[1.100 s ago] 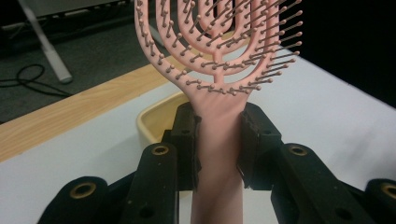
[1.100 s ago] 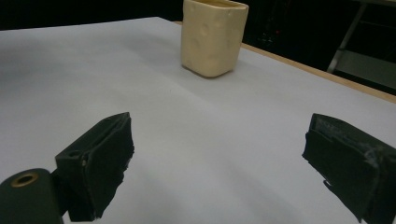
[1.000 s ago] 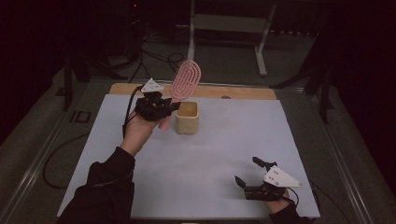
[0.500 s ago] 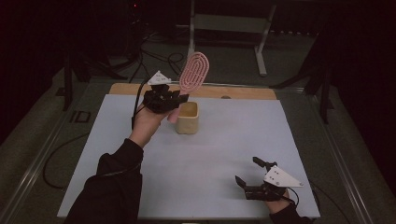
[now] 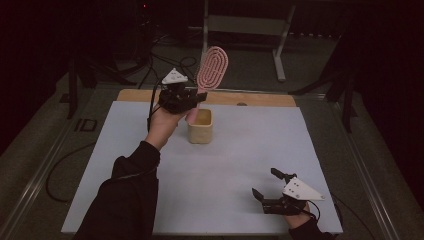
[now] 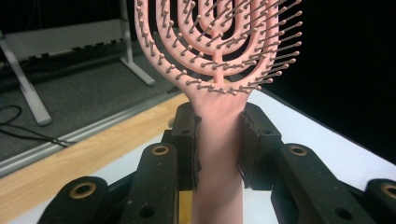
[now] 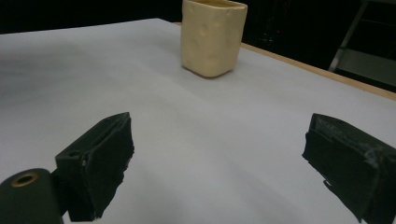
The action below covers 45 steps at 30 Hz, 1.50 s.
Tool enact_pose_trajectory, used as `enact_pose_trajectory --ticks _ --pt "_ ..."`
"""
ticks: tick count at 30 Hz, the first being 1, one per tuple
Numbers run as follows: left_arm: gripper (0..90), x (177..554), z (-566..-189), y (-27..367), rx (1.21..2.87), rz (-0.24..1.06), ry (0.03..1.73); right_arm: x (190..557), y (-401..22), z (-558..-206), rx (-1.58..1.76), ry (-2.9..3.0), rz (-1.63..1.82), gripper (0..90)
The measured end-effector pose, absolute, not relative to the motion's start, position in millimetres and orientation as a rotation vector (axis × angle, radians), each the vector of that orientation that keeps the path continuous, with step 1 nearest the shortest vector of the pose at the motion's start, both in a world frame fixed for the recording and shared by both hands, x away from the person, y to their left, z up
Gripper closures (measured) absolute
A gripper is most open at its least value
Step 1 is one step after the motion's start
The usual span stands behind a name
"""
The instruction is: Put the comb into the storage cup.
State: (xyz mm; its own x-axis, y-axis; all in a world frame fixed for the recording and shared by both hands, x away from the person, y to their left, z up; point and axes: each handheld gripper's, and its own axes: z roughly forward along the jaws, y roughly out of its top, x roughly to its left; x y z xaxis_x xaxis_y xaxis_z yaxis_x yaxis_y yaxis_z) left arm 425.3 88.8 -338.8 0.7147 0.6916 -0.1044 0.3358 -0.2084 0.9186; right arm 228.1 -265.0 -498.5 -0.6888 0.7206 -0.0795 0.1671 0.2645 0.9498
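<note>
Left gripper (image 5: 196, 97) holds the pink hairbrush (image 5: 212, 67) by its handle; in the left gripper view the pads (image 6: 190, 144) press on both sides of the handle, just below the bristled head. The brush stands nearly upright, head up, handle end pointing down at the cream cup (image 5: 200, 126). On the high view the brush sits toward 12 o'clock on the white table (image 5: 125, 165), directly over the cup's near-left rim; the handle tip looks to be at or just inside the cup mouth, but I cannot tell whether it touches.

Right gripper (image 5: 265, 189) rests low on the table at about 5 o'clock, jaws spread wide, nothing between them; its own view looks across bare table toward the cup (image 7: 213, 36).

Progress, judged: pick-up done and the brush is raised and aligned over the cup. Remaining: lower the handle into the cup, let go, withdraw. Cup appears empty otherwise, though its inside is mostly hidden.

Writing: none legible on brush, cup, table or the grey plates on the grippers. No brand marks visible.
</note>
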Motion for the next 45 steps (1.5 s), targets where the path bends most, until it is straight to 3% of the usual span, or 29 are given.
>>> enact_pose_trajectory --ticks 24,45 --pt "70.3 445 -361 80 1.604 0.495 0.788 228 -266 -499 0.808 2.038 1.437 7.8" --pt "70.3 459 -411 78 1.592 0.521 0.753 228 -265 -499 0.807 2.044 1.442 7.8"
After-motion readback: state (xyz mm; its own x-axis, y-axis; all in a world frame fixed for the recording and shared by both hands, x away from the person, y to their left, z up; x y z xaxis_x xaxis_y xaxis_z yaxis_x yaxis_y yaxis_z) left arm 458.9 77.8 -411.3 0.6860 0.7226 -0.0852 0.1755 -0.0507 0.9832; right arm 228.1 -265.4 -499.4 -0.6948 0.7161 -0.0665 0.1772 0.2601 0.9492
